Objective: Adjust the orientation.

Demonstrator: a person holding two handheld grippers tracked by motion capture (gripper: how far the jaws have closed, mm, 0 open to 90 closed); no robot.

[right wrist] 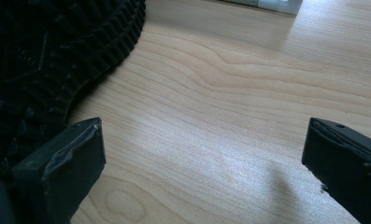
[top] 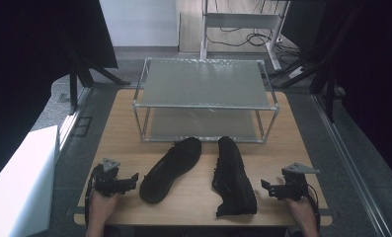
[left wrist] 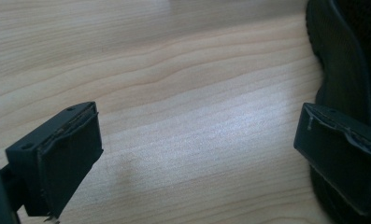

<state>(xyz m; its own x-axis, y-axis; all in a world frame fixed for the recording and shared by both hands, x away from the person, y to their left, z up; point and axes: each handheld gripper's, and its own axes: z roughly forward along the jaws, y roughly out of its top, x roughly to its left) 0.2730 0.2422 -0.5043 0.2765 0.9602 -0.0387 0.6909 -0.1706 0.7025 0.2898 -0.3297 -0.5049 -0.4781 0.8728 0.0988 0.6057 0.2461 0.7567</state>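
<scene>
On the wooden table, two black shoes lying between left gripper and right gripper, jaws of both spread wide, holding nothing.

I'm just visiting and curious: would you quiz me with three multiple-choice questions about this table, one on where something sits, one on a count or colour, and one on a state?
1. Where is the metal rack?
A. Beyond the shoes
B. Between the shoes
C. On the floor

2. How many black shoes are on the table?
A. One
B. Two
C. Three

3. How does the left gripper stand?
A. Shut on a shoe
B. Shut on nothing
C. Open

Answers:
1. A, it stands behind both toes.
2. B, the left shoe and right shoe lie side by side.
3. C, its jaws stand apart over bare wood.
</scene>
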